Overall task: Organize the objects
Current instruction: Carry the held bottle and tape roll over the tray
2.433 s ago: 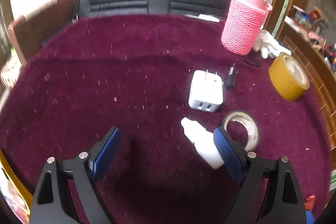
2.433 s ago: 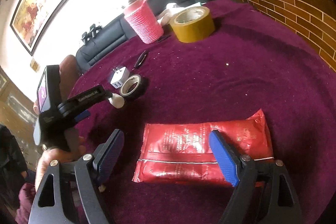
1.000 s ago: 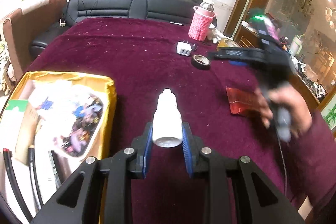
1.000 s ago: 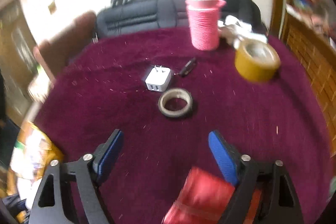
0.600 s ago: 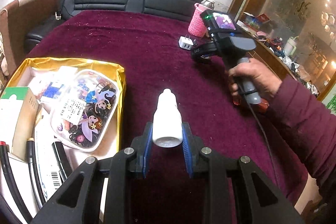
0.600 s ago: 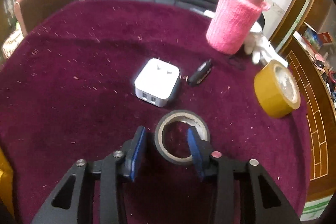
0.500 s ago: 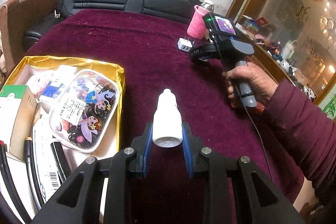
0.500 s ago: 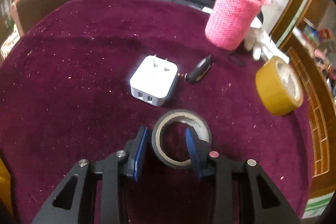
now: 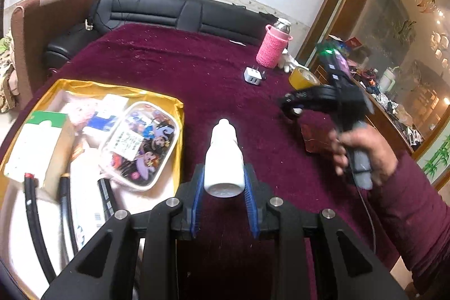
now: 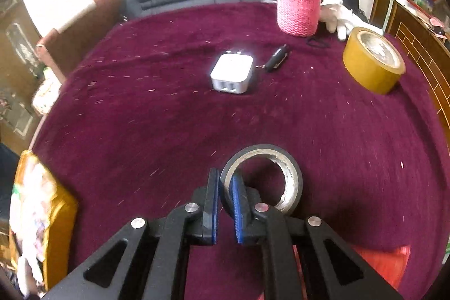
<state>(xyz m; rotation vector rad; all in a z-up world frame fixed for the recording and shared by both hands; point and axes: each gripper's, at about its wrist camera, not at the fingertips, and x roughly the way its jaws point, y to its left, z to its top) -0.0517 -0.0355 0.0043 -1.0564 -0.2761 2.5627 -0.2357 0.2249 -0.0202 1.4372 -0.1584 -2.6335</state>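
Maroon cloth covers the desk [image 10: 168,117]. Left gripper [image 9: 223,187] has its jaws clamped on a white squeeze bottle [image 9: 223,156], nozzle forward, probably bound for the yellow box [image 9: 180,114] of sundries beside it. Right gripper [image 10: 224,198] pinches the wall of a black tape roll [image 10: 281,159], one pad inside the ring, lifted for carrying. Red packet [image 10: 385,263] is cut off; blur hides the box's contents.

surface: maroon cloth [image 10: 168,131] | on it: charger [image 10: 232,73], yellow tape [image 10: 371,66], pink-sleeved flask [image 10: 298,4]
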